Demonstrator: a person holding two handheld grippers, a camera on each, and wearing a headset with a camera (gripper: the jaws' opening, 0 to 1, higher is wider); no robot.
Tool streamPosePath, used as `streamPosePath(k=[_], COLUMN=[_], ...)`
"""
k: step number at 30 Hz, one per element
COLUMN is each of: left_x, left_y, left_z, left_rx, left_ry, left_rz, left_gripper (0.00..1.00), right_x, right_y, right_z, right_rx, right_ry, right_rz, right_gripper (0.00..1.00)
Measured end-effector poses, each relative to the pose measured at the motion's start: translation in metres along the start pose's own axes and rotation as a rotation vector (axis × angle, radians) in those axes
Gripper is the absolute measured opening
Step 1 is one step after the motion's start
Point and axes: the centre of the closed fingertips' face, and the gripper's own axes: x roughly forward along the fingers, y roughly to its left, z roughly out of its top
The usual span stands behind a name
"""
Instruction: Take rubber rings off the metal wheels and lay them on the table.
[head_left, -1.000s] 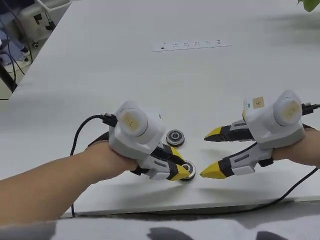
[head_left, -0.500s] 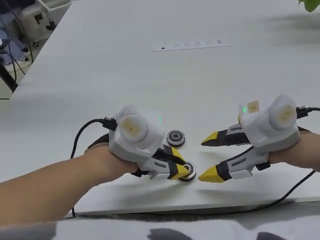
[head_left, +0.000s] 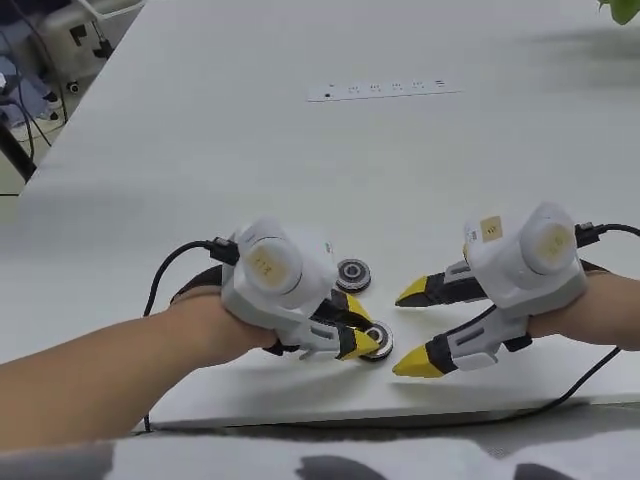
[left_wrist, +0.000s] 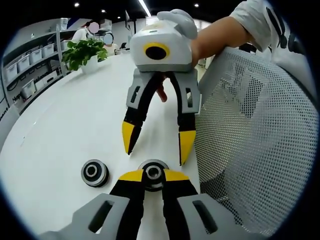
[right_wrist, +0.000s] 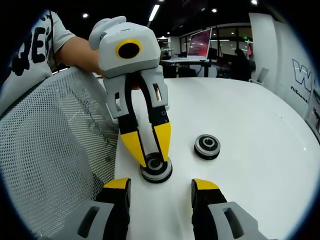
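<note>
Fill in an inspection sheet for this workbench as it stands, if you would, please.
Surface: white table, flat.
Job's things: near metal wheel with black rubber ring between the left jaws; far metal wheel with black rubber ring lying free.
Clutter: white power strip.
Grippers: left gripper shut on the near wheel; right gripper open, apart from it.
Cables: black cable from left gripper; another from right gripper.
Surroundings: green potted plant; grey mesh chair back.
</note>
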Motion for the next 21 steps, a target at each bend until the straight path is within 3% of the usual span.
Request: streamPosePath(k=[14,21], left_x=[0.000,0.000], left_y=[0.001,0.001], left_z=[0.000,0.000], left_rx=[0.000,0.000], left_ry=[-0.005,-0.005], left_rz=[0.004,0.005], left_gripper=[0.08,0.08], right_x=[0.011,0.015], right_y=[0.004,0.005], right_z=[0.011,0.012], right_rx=[-0.005,-0.003], right_ry=[-0.037,-0.038], right_rz=[0.002,-0.003], right_gripper=[0.29,0.28])
